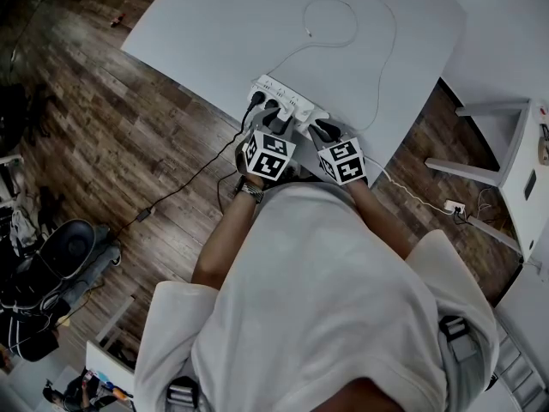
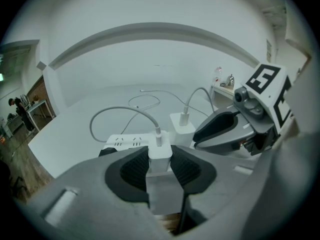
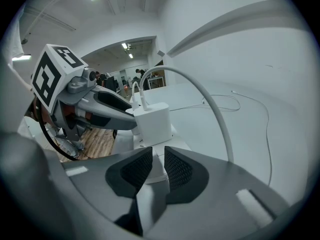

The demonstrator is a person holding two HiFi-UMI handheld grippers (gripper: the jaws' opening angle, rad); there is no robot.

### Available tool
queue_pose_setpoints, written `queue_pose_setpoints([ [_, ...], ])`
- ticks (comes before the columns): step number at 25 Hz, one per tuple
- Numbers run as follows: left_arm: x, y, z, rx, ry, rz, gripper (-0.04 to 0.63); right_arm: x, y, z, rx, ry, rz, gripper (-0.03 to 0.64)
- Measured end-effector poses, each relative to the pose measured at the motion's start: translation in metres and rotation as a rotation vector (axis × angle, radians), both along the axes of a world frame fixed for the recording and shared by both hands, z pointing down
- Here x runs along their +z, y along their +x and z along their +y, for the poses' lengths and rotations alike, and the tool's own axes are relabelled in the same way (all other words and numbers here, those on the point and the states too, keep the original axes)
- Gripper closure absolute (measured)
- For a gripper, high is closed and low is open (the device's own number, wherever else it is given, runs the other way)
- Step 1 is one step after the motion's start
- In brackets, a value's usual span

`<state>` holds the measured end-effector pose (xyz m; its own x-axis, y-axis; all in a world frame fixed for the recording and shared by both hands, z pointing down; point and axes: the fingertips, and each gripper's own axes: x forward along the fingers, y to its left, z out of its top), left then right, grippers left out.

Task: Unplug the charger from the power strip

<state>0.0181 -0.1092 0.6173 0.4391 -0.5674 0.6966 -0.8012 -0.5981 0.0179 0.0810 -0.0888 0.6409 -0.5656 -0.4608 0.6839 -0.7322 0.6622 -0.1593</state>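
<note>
My left gripper [image 2: 160,160] is closed on the small white cube-shaped charger [image 2: 159,151]. Its two ribbed black pads [image 2: 133,170] press on the charger's left and right faces. The charger stands upright between them, and its white cable [image 2: 115,113] leaves the top and loops away over the table. Just behind it, to the left, lies the long white plastic power strip [image 2: 125,142], flat at the near edge of the white table [image 1: 257,24]. I cannot tell from here whether the charger's prongs are seated in the socket.

My right gripper [image 3: 158,160] sits close beside the left one, at the strip's other end. Its jaws stand only a narrow way apart, with the strip's white end between the pads, and both pads look to be bearing on it. Right beyond the jaw tips a second white cube-shaped charger [image 3: 152,121] stands upright on the strip, outside the jaws. Its thick white lead [image 3: 210,99] arches up and over to the right. The fingers of the left gripper reach in just behind that charger.

In the head view both grippers point down at the strip from the table's near side. A black plug [image 1: 257,99] sits at the strip's left end.
</note>
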Motion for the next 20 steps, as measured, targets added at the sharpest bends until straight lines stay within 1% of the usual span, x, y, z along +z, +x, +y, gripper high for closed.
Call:
queue_pose_setpoints([
  [3,0.0006,-0.0007,-0.0011,0.002,0.001,-0.003,0.457,0.0004,-0.0011,-0.0014,0.001,0.000,0.000,0.540],
  [9,0.0002,-0.0023,-0.0027,-0.037,-0.034,0.085,0.456,0.0011,-0.0008,-0.0018,0.001,0.000,0.001,0.540],
  [13,-0.0006,-0.0044,-0.0032,-0.050,-0.041,0.110,0.456,0.0004,-0.0015,-0.0019,0.002,0.001,0.002,0.540],
  [16,-0.0015,-0.0029,-0.0039,-0.029,-0.022,0.078,0.457,-0.0003,-0.0017,-0.0025,0.001,0.001,0.001,0.540],
  [20,-0.0005,-0.0021,-0.0022,0.010,0.007,-0.015,0.457,-0.0002,-0.0022,-0.0021,0.002,0.001,0.001,0.543],
])
